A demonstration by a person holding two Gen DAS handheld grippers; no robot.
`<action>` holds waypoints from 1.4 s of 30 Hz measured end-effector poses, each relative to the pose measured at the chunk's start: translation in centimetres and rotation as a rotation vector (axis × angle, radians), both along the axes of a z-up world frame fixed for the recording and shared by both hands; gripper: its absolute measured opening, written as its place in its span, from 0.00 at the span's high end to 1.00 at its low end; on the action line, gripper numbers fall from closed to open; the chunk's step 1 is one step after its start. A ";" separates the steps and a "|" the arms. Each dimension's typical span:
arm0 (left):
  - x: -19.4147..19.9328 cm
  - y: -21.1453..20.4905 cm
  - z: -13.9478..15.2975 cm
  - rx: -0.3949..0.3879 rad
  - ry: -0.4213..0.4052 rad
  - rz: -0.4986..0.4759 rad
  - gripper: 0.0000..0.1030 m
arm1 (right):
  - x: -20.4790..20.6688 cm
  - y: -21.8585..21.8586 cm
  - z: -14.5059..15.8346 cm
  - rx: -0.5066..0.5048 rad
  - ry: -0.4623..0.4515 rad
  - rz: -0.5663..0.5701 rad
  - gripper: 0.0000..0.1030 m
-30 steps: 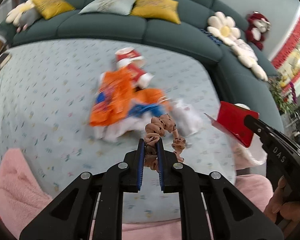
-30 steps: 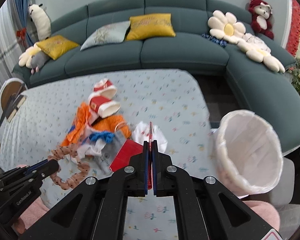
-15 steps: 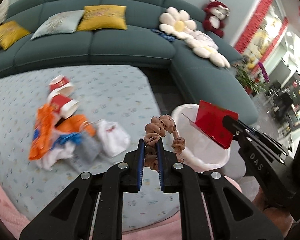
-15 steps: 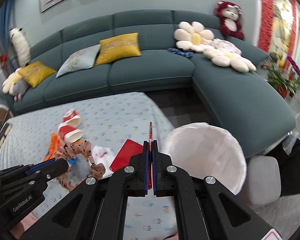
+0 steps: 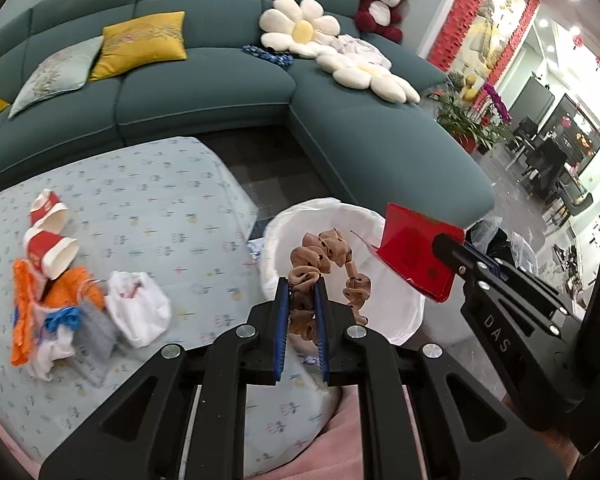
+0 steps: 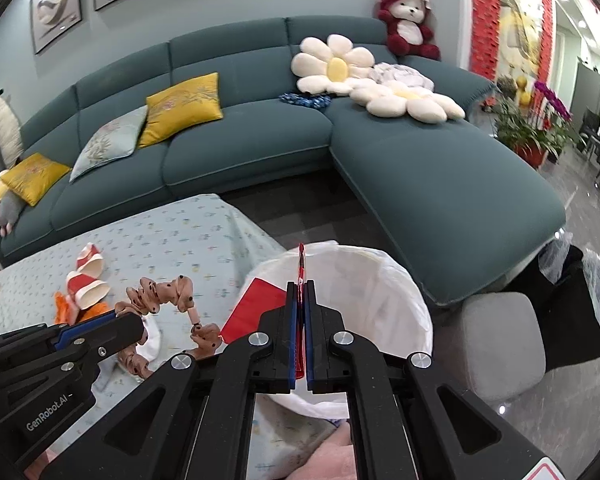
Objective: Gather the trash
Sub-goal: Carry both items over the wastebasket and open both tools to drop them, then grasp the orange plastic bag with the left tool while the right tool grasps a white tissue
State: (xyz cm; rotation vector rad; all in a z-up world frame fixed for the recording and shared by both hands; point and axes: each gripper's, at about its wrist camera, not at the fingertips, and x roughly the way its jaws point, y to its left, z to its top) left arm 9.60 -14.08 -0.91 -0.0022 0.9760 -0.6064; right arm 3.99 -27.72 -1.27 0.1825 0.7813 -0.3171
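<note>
My left gripper (image 5: 302,286) is shut on a tan dotted ruffled fabric strip (image 5: 324,256) that hangs over the rim of the white-lined trash bin (image 5: 276,236). My right gripper (image 6: 300,286) is shut on a red paper envelope (image 6: 254,310), held edge-on above the same bin (image 6: 404,292). The envelope (image 5: 414,258) and the right gripper (image 5: 452,246) also show at the right of the left wrist view. The left gripper (image 6: 130,320) with the strip (image 6: 168,290) shows at the left of the right wrist view.
A trash pile lies on the pale patterned table (image 5: 160,200): red-and-white paper cups (image 5: 50,248), orange wrappers (image 5: 24,312), a white plastic bag (image 5: 138,314). A teal sofa (image 6: 252,136) curves behind. A grey stool (image 6: 500,340) and dark bags (image 6: 576,312) stand right of the bin.
Both grippers have swung right from over the trash pile to over the bin, each still holding its item. The pile has shifted to the left of view.
</note>
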 end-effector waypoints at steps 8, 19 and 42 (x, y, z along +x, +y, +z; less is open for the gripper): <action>0.8 -3.5 -0.9 0.019 0.011 -0.040 0.86 | 0.4 -2.6 -1.3 0.027 0.015 -0.031 0.97; 1.1 -3.4 -0.5 0.022 -0.045 0.042 0.43 | 0.5 -3.1 -0.9 -0.004 -0.002 -0.060 0.59; 1.5 11.8 -1.1 0.069 -0.025 0.318 0.30 | 2.1 8.1 0.7 -0.036 -0.021 0.128 0.38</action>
